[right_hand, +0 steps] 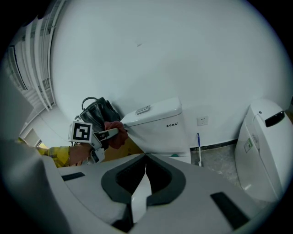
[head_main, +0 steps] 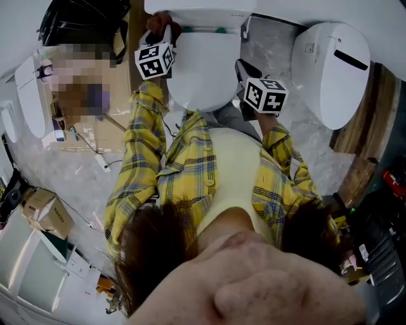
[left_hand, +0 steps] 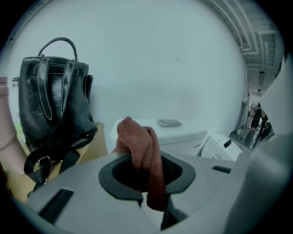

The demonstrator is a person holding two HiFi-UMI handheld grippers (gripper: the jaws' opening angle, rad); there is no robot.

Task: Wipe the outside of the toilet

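A white toilet (head_main: 202,70) stands straight ahead, its tank (head_main: 198,9) against the wall. My left gripper (head_main: 166,33) is shut on a reddish-brown cloth (head_main: 156,23) at the tank's left end. In the left gripper view the cloth (left_hand: 137,141) hangs bunched between the jaws of the left gripper (left_hand: 145,157), with the tank (left_hand: 176,133) just beyond. The right gripper (head_main: 241,65) hovers over the bowl's right side, apart from it. In its own view the right gripper (right_hand: 145,157) is shut on nothing, facing the tank (right_hand: 158,121) and the left gripper (right_hand: 103,135).
A black backpack (left_hand: 50,105) sits on a cardboard box left of the toilet. A second white toilet (head_main: 331,70) stands to the right, also visible as the white unit (right_hand: 265,146). A blue-handled brush (right_hand: 198,148) leans on the wall between them. Boxes and cables lie at the left.
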